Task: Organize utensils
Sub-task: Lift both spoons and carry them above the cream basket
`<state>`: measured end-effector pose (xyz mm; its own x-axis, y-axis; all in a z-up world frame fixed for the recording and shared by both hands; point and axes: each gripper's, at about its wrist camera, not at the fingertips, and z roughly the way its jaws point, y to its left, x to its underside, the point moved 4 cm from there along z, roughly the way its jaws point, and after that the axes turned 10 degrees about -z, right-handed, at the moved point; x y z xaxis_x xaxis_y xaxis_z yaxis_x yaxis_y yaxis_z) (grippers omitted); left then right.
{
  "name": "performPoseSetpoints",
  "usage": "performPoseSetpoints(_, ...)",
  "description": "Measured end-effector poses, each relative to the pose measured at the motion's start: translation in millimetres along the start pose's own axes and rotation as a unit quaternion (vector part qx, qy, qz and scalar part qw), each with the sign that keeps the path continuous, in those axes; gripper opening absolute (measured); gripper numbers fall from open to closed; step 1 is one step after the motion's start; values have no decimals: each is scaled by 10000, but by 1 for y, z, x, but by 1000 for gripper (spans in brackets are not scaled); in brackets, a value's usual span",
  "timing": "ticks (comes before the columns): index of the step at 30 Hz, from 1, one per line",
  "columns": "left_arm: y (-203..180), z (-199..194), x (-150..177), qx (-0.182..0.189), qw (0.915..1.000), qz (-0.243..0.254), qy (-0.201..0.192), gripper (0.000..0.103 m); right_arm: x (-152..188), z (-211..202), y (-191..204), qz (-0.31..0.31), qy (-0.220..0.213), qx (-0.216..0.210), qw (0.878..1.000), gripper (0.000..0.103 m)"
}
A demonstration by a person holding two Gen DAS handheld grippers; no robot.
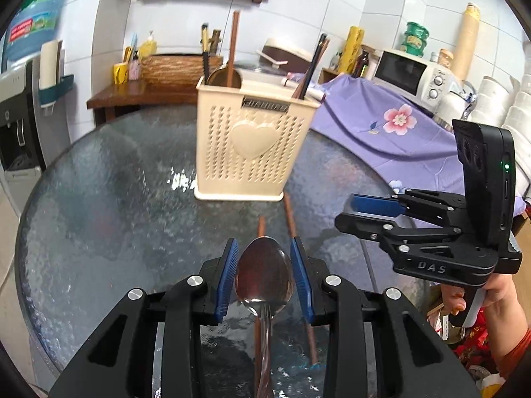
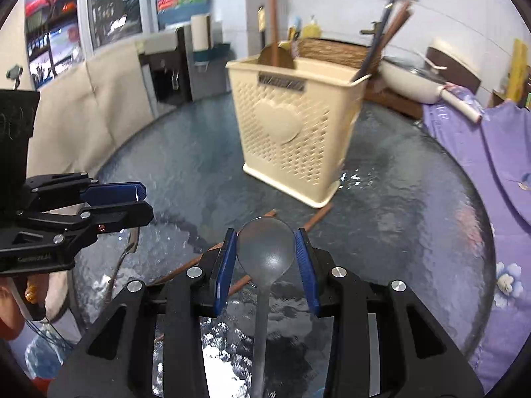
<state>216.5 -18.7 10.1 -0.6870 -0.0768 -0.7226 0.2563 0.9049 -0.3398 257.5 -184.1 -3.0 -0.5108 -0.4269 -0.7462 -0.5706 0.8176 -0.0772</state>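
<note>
The round glass table (image 1: 99, 199) bears a cream utensil holder (image 1: 252, 146) and two chopsticks (image 1: 289, 212).

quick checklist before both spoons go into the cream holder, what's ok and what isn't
1. Left gripper shut on the shiny metal spoon, bowl between the jaws: ok.
2. Right gripper shut on the dull grey spoon: ok.
3. Cream holder upright on the glass table: ok.
4. Room inside the holder, which already has a ladle and chopsticks: cannot tell.
5. All utensils collected: not ok, two brown chopsticks lie on the table.
6. Spoons lifted clear of the glass: cannot tell.
</note>
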Motion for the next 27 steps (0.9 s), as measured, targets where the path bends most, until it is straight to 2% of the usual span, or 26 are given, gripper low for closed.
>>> performPoseSetpoints(7,-16,-7,-8,13,9997,179,-177,31,1,-21,-3,111,-158,221,9996,37)
performPoseSetpoints(14,-28,-12,-14,1,9989,348,-317,31,0,-28,-9,289,-292,249,9988,37)
performPoseSetpoints(27,-35,-18,-40,127,9979,335,-534,31,-26,-43,-18,532,-709,247,9958,37)
